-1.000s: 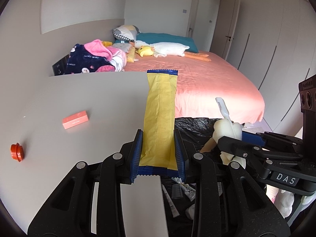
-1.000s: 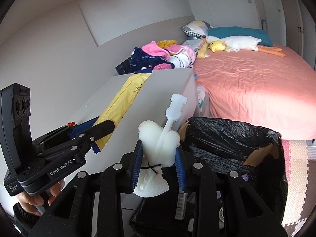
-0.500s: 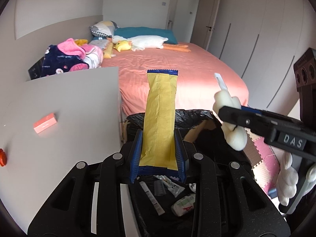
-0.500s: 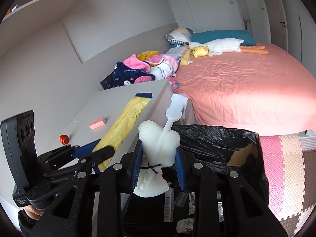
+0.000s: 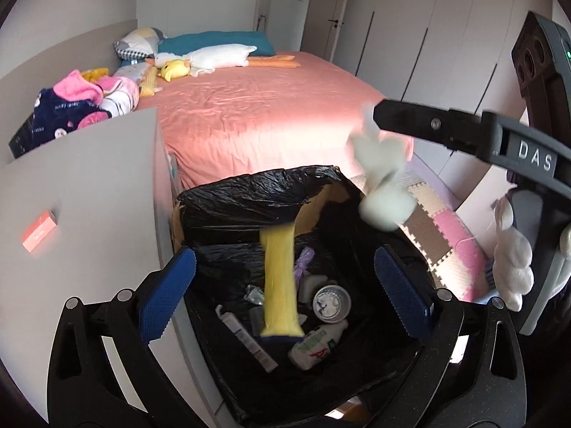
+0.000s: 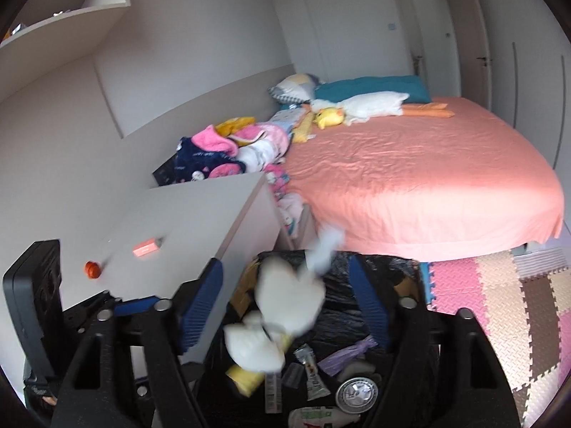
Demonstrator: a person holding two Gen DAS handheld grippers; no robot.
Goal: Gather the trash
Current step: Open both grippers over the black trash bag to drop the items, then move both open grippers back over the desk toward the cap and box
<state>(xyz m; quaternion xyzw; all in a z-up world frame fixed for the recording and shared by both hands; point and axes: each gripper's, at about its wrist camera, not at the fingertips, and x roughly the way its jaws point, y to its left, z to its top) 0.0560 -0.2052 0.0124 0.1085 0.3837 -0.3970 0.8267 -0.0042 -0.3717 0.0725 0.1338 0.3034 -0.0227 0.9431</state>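
Note:
Both grippers hang over a black-lined trash bin [image 5: 257, 192] [image 6: 385, 267]. My left gripper [image 5: 285, 292] has its jaws opening wide; the yellow wrapper [image 5: 280, 285] is free of the pads and falling, blurred, into the bin. My right gripper [image 6: 285, 303], seen from the left wrist as a black arm [image 5: 446, 130], has its jaws opening too. The white foam piece [image 6: 289, 303] [image 5: 383, 178] is loose between them, blurred and dropping. Several tubes, a can [image 5: 331, 302] and packets lie at the bin's bottom.
A grey cabinet top [image 5: 89, 196] left of the bin carries a pink box [image 5: 38, 231] [image 6: 145, 246] and an orange cap [image 6: 92, 270]. A pink bed [image 5: 257, 114] lies beyond. Foam floor mats [image 6: 499, 303] are at the right.
Both grippers moved from over the cabinet edge to above the bin. Both let go: the yellow wrapper and the white foam piece left the pads and are falling.

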